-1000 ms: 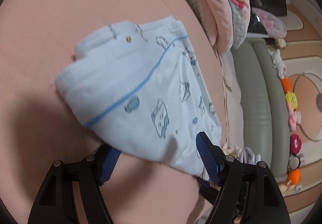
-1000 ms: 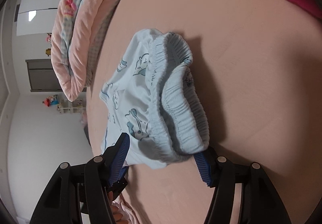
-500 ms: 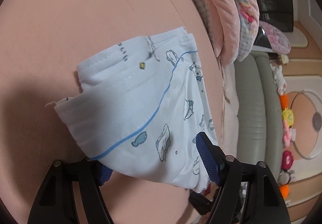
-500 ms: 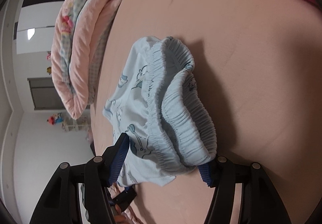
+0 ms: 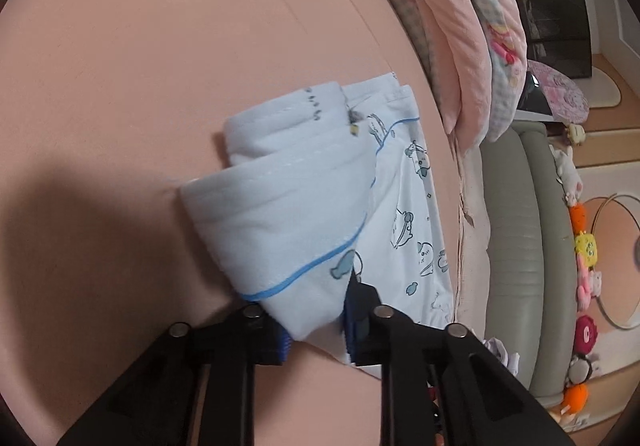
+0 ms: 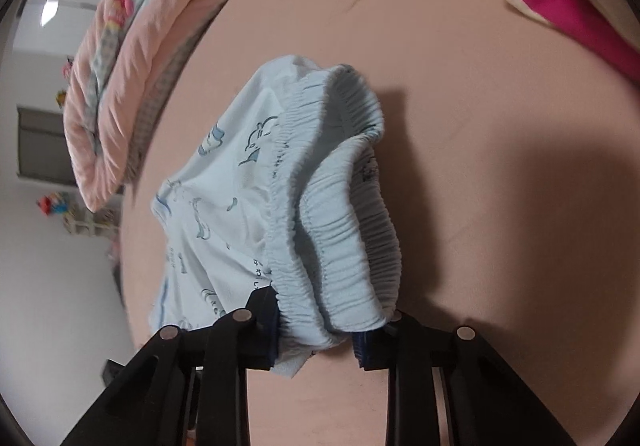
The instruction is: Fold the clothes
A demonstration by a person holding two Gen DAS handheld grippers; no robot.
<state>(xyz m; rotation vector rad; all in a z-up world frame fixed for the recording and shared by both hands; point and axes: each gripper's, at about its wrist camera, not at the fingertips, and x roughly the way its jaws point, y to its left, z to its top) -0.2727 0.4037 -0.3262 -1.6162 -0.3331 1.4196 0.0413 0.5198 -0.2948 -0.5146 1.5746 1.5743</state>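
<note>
We see the light blue shorts (image 5: pixel 304 213) folded on the pink bedsheet (image 5: pixel 160 45), lying across the middle of both views. At the bottom centre of the left wrist view our left gripper (image 5: pixel 314 320) is clamped on the hem corner with the blue piping. In the right wrist view our right gripper (image 6: pixel 316 338) pinches the bunched elastic waistband (image 6: pixel 340 230) at the bottom centre. Bare sheet lies open to the left in the left view and to the right in the right view. A folded pink quilt (image 5: pixel 460 25) crowds the upper right beside the shorts. A grey sofa (image 5: pixel 520 238) and toys (image 5: pixel 584 246) fill the right edge; magenta cloth (image 6: pixel 560 5) sits at the upper right of the right view.
</note>
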